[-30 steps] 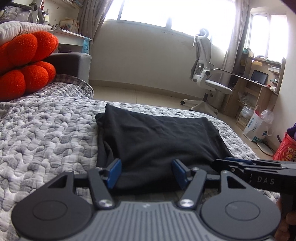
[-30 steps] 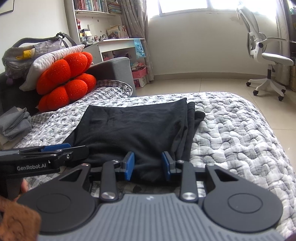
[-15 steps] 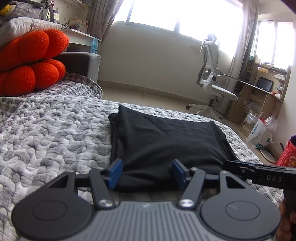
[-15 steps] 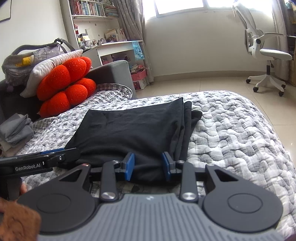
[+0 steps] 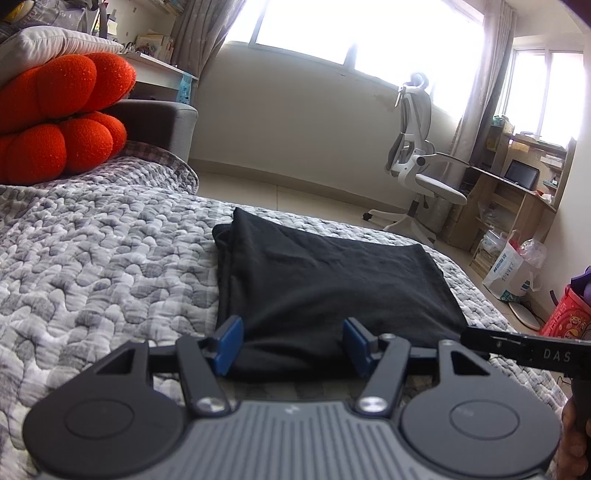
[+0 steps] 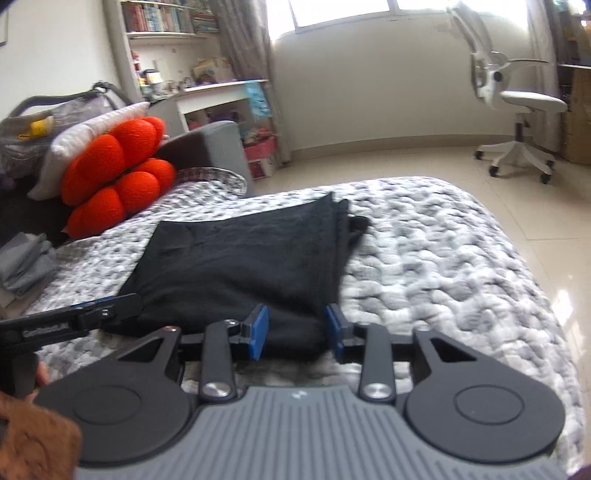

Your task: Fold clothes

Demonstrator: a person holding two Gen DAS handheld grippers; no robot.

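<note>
Black garment [image 5: 332,280]: folded rectangle, flat on bed [image 5: 110,258]. Left gripper [image 5: 291,345] and right gripper [image 6: 295,330]: fingers released, straddling its near edge. Stage: further fold pending or folding complete; undetermined.

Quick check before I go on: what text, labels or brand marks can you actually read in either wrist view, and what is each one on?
"DAS": white letters on the right gripper body, seen in the left wrist view.
Blue print on the white shopping bag: too small to read.
Label on the left gripper in the right wrist view: blurred, unreadable.
Book spines on the bookshelf: too small to read.
Red bag pattern: no readable text.
</note>
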